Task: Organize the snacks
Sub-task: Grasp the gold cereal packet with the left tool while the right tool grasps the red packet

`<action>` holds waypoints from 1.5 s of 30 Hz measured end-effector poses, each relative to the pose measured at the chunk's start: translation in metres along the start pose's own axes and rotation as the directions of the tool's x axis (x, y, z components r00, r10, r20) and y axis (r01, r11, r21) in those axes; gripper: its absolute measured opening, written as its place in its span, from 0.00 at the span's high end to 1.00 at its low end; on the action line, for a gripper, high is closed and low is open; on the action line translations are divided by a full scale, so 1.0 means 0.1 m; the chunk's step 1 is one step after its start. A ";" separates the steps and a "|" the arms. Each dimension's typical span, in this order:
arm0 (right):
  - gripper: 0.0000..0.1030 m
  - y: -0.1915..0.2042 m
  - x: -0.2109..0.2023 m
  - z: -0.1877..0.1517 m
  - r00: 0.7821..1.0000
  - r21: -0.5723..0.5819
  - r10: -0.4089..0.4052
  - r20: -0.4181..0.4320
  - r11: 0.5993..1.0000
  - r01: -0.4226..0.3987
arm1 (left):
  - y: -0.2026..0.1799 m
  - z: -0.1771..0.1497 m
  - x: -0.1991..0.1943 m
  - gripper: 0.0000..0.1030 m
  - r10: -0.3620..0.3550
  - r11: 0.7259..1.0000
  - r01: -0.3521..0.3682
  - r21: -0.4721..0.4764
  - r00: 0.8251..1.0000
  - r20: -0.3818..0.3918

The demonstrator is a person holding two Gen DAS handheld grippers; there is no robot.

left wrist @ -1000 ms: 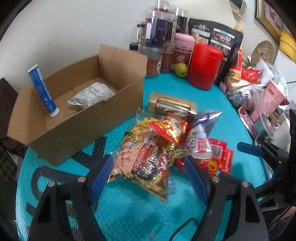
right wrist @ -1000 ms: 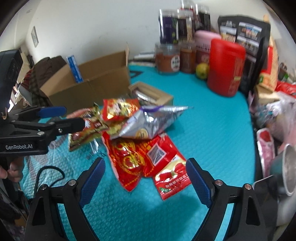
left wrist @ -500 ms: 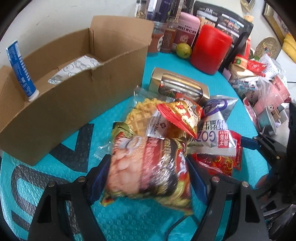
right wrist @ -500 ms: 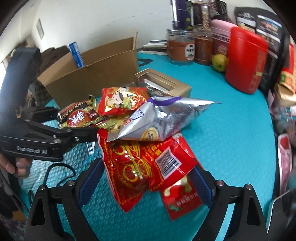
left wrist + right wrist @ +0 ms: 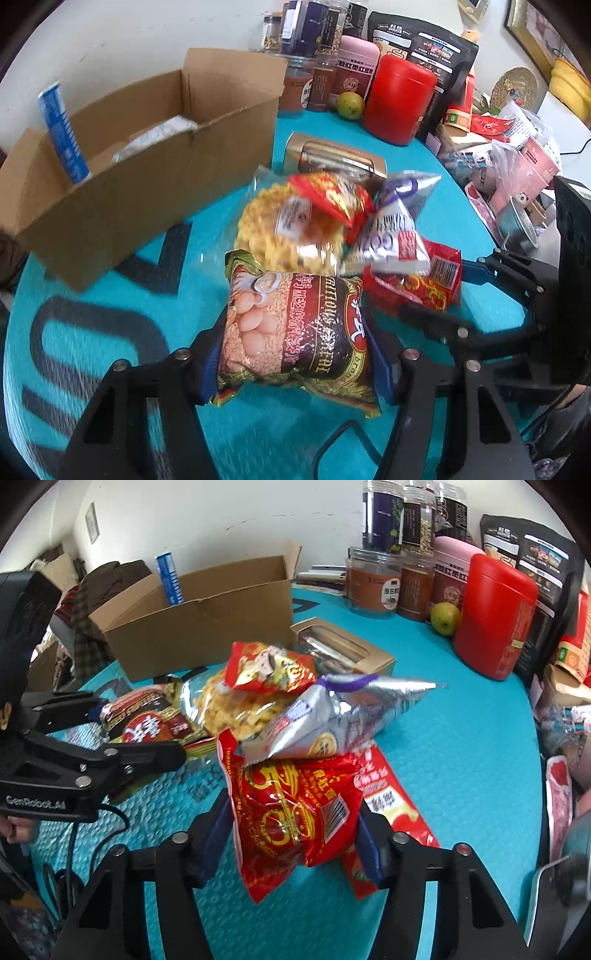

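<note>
My left gripper (image 5: 295, 365) is shut on a brown and gold peanut packet (image 5: 295, 321), lifted off the teal mat; it also shows in the right wrist view (image 5: 147, 727). My right gripper (image 5: 295, 834) is shut on a red foil snack bag (image 5: 291, 812), seen in the left wrist view too (image 5: 417, 280). A snack pile lies between them: a clear bag of yellow crackers (image 5: 273, 229), a small red packet (image 5: 269, 668) and a silver pouch (image 5: 332, 716). An open cardboard box (image 5: 155, 147) stands at the back left.
A gold window box (image 5: 336, 158) lies behind the pile. A blue tube (image 5: 62, 133) and a white packet (image 5: 155, 136) are in the cardboard box. A red canister (image 5: 399, 99), jars, a green fruit (image 5: 349, 105) and cluttered bags line the back and right.
Both grippers closed on their packets: the left on the peanut packet, the right on the red foil bag. Both packets are now lifted slightly from the mat.
</note>
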State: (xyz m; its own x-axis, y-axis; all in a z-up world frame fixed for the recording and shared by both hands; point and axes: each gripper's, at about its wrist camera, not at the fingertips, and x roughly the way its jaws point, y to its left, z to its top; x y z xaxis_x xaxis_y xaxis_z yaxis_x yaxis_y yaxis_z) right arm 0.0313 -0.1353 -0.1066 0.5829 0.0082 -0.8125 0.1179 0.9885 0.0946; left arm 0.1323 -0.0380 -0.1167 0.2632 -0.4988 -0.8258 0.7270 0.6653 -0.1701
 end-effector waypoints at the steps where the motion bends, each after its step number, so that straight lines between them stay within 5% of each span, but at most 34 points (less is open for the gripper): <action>1: 0.42 0.01 -0.02 -0.02 1.000 0.003 0.000 -0.003 1.000 0.000 | 0.01 -0.05 -0.02 0.38 -0.004 1.000 0.004 -0.009 1.000 -0.007; 17: 0.41 0.20 -0.44 -0.55 0.996 0.034 0.029 -0.080 0.999 -0.026 | -0.28 -0.67 -0.23 0.38 -0.055 0.998 0.054 -0.014 0.993 -0.101; 25: 0.26 0.29 -0.46 -0.70 0.991 0.027 0.051 -0.123 0.998 -0.048 | -0.36 -0.76 -0.19 0.34 -0.057 0.998 0.060 0.023 0.988 -0.141; 33: 0.24 0.36 -0.34 -0.69 0.993 -0.039 0.011 -0.121 0.999 -0.016 | -0.43 -0.77 -0.15 0.31 -0.008 0.996 0.018 0.089 0.994 -0.112; 38: 0.46 0.44 -0.34 -0.69 0.994 -0.078 0.016 -0.110 0.997 -0.025 | -0.43 -0.77 -0.16 0.36 -0.011 0.996 0.019 0.084 0.996 -0.092; 45: 0.52 0.46 -0.34 -0.66 0.993 -0.039 0.052 -0.103 0.998 -0.056 | -0.35 -0.77 -0.20 0.39 -0.043 0.998 0.047 0.046 0.995 -0.087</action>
State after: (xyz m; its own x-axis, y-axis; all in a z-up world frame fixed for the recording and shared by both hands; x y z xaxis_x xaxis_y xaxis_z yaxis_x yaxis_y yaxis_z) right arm -0.0365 -0.0804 -0.1126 0.5025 0.0751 -0.8613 0.0535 0.9916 0.1176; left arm 0.0522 -0.0086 -0.1358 0.1758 -0.4771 -0.8611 0.7671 0.6146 -0.1839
